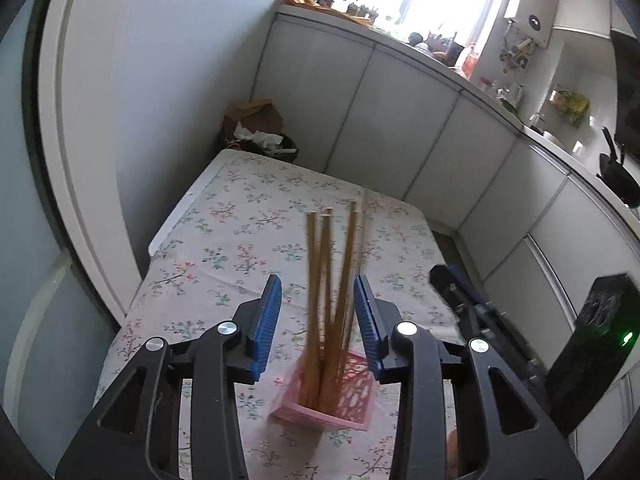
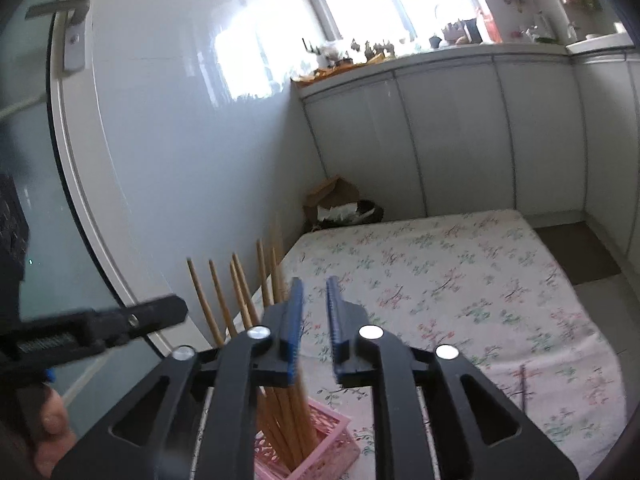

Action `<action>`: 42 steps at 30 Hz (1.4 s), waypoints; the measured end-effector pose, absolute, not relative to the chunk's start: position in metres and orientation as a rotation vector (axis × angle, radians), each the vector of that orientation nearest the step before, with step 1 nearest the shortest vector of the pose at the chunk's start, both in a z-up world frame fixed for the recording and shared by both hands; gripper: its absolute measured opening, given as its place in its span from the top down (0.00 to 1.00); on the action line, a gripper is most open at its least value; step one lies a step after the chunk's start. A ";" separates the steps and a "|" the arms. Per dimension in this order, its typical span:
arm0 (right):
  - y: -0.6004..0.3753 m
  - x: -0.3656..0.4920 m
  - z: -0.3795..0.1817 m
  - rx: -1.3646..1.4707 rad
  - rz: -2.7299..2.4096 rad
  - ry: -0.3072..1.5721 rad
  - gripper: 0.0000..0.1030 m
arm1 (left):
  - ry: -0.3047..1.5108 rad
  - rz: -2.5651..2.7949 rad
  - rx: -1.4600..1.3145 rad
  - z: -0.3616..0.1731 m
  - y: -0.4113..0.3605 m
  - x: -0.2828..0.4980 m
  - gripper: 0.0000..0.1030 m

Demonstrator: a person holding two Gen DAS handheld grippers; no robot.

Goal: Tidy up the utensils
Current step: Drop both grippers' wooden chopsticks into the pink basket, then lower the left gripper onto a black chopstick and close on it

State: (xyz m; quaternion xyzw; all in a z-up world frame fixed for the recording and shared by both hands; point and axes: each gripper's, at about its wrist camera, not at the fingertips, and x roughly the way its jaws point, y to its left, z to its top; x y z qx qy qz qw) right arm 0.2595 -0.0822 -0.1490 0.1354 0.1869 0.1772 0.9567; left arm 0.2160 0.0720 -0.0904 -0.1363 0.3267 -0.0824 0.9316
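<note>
1. The chopsticks (image 1: 326,300) between the left gripper's (image 1: 318,320) blue pads are motion-blurred.
2. The pink basket (image 2: 320,446) below the right gripper (image 2: 314,328) is cut off by the bottom edge (arms hide more).

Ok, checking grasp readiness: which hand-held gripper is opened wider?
The left hand-held gripper: its blue pads stand wide apart, framing the chopsticks in the pink basket; the right hand-held gripper shows only a narrow gap.

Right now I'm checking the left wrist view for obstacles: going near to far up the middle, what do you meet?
Pink basket → bamboo chopsticks standing in it, between the open left tongs → floral tablecloth → trash bin with cardboard → white cabinets → cluttered windowsill.
</note>
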 end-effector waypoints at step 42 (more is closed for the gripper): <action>-0.300 0.266 -0.206 0.431 0.030 1.018 0.67 | 1.252 -0.316 -0.026 -0.268 -0.153 0.286 0.58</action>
